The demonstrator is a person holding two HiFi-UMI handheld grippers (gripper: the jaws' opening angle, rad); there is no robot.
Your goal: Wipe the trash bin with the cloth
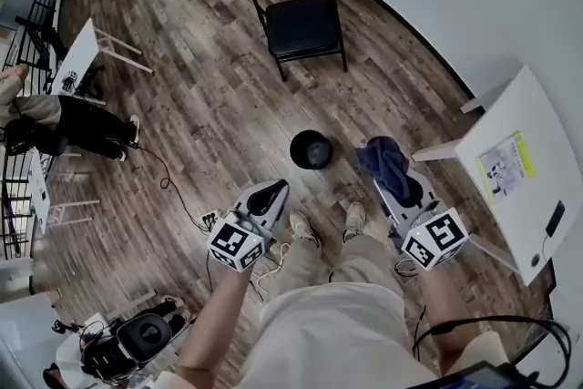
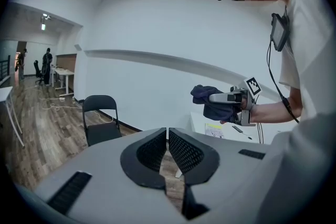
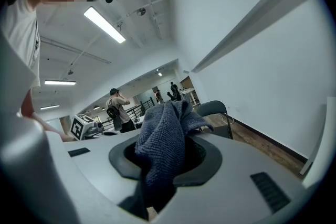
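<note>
The right tongs (image 1: 397,182) are clamped on a crumpled dark blue terry cloth (image 1: 383,158), and the left tongs (image 1: 271,190) are closed and empty. The small round black trash bin (image 1: 311,149) sits on the wooden floor (image 1: 209,105) between them, a little farther out. I'd lower the cloth flat onto its rim and brace the bin's side with the left tongs.

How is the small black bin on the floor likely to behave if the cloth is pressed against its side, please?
The bin looks small and open-topped, so probably light; standing free on smooth wood floor, it may slide or tip. The left tongs, shut and empty, could perhaps steady it.
</note>
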